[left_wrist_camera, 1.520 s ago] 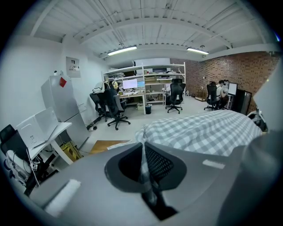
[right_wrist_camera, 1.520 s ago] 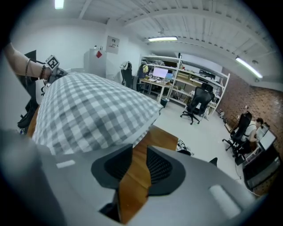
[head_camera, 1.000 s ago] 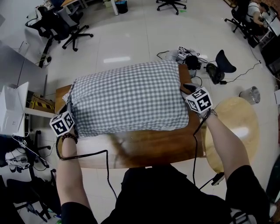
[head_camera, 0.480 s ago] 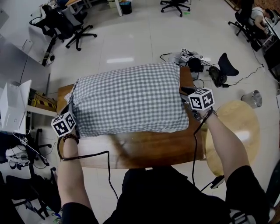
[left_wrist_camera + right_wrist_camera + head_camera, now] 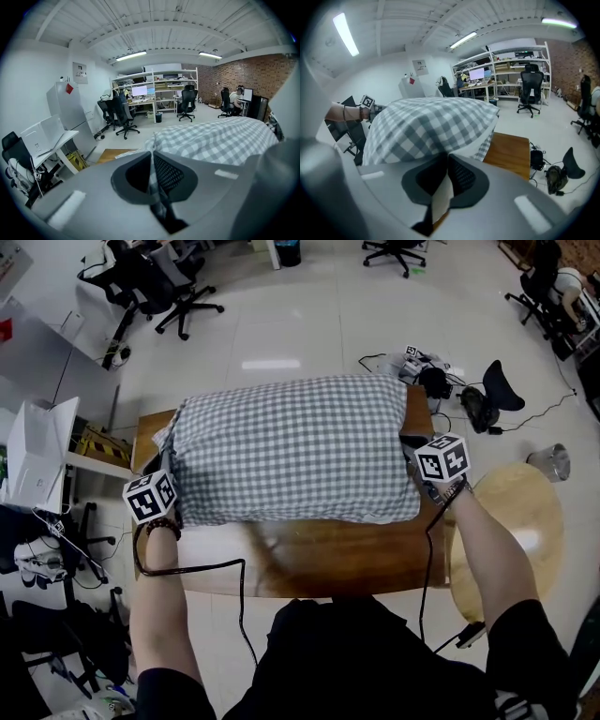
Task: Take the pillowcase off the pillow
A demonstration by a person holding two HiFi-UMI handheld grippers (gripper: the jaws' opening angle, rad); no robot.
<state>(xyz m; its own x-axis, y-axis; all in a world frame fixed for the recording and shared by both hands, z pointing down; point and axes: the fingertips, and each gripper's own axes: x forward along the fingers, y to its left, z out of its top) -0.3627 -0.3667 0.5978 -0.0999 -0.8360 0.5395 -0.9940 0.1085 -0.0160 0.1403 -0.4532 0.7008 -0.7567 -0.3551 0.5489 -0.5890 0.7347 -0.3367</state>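
The grey-and-white checked pillowcase [image 5: 291, 446] lay plump with its pillow across the far half of the wooden table [image 5: 328, 554], long side running from 9 o'clock to 3 o'clock in the head view, and I stood at the table's 6 o'clock edge with one tong at each end of it. My left gripper [image 5: 151, 159] was at the 9 o'clock end, its jaws pressed together on a pinch of the checked cloth, which ran up out of them as a thin ridge to the corner of the case. My right gripper [image 5: 446, 157] was at the 3 o'clock end and had just been closing; its jaws stood clamped on a fold of white cloth [image 5: 440, 199] that came from under the checked fabric there, though I could not tell whether that fold was the pillow itself or the lining of the case. Bare wood showed at 6 o'clock of the case and in a narrow strip past its 3 o'clock end. A round wooden table [image 5: 525, 512] stood just off the main table at 3 o'clock, a clutter of black gear and cables [image 5: 469, 395] lay on the floor at 1 o'clock, and office chairs [image 5: 155, 282] stood well apart at 11 o'clock.
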